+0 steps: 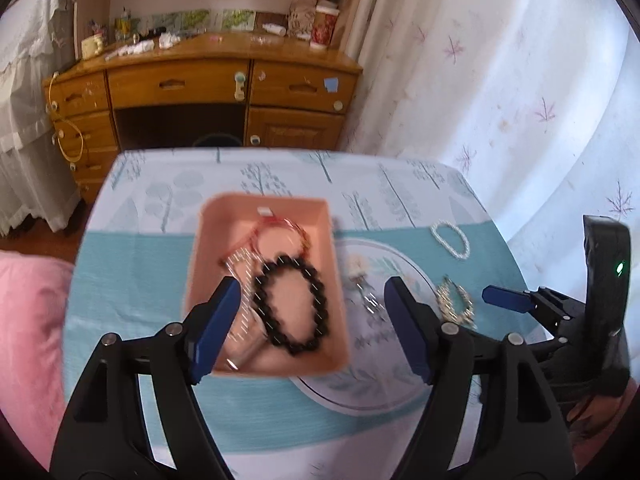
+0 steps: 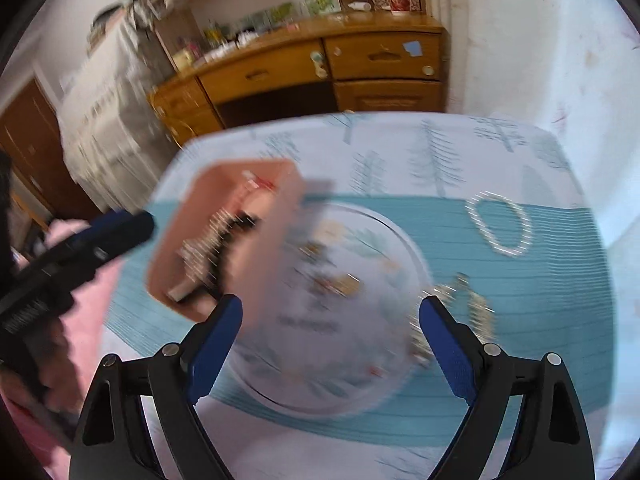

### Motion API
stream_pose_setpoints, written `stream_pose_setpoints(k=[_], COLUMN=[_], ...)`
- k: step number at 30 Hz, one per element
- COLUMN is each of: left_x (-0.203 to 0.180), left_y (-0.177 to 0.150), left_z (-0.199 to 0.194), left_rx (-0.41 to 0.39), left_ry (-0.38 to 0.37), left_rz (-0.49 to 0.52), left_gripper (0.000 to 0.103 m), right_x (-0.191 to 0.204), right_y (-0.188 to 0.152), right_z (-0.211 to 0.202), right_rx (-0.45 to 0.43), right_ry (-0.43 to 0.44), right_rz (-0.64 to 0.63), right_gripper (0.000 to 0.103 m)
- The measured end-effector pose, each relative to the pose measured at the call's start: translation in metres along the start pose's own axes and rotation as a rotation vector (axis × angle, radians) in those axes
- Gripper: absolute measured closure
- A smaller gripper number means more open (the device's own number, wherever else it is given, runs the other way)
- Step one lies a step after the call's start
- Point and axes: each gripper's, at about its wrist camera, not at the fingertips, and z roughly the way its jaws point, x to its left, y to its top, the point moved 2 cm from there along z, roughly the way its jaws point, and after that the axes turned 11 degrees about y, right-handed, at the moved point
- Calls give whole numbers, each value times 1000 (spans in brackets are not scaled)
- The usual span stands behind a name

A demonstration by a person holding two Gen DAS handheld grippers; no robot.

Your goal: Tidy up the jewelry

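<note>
A pink tray [image 1: 320, 216] sits on the table and holds a black bead bracelet [image 1: 292, 304], a red string bracelet [image 1: 280, 232] and a silver chain [image 1: 248, 308]. My left gripper [image 1: 312, 320] hovers open over the tray, empty. On the cloth to the right lie a white pearl bracelet [image 1: 450, 238], a gold chain [image 1: 456, 304] and a small brooch [image 1: 360, 276]. My right gripper [image 2: 328, 336] is open and empty above the round print, with the gold chain [image 2: 476, 312] by its right finger. The right wrist view is blurred; the tray [image 2: 216, 188] and pearl bracelet [image 2: 500, 224] show there.
The table has a teal and white tree-print cloth [image 1: 160, 280]. A wooden desk [image 1: 224, 84] with clutter stands behind it. White curtains [image 1: 500, 80] hang on the right. A pink pillow [image 1: 28, 332] lies at the left. The right gripper also shows in the left wrist view [image 1: 508, 300].
</note>
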Motion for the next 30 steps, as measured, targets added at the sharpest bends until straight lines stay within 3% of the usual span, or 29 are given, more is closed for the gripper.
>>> stream_pose_setpoints(k=[3,7,13,16,24,30], left_x=[-14,-39,-77,-93,-141,-161], left_y=[-14,-39,-62,-70,-81,-81], left_z=[0,8,23,34,64,82], left_rx=[51,150,171,193,257,228], left_ry=[-18,32,186,222,131,124], left_rz=[-32,-31,125,198,290,304], left_gripper=[31,31,31,31,31,31], right_x=[-13,-28,-47,-57,-105,-129], right_y=[-18,-44,-70,-82,-89,-76], right_z=[-2,-11,-16,-19,-22,-16], right_rx=[31,75,134,144,60,-9], right_ry=[-59,-116,-152,-185,-87,-34], right_rz=[-58,-146,-248,-304,-224,-181], right_gripper=[12,12,12,12,12,12])
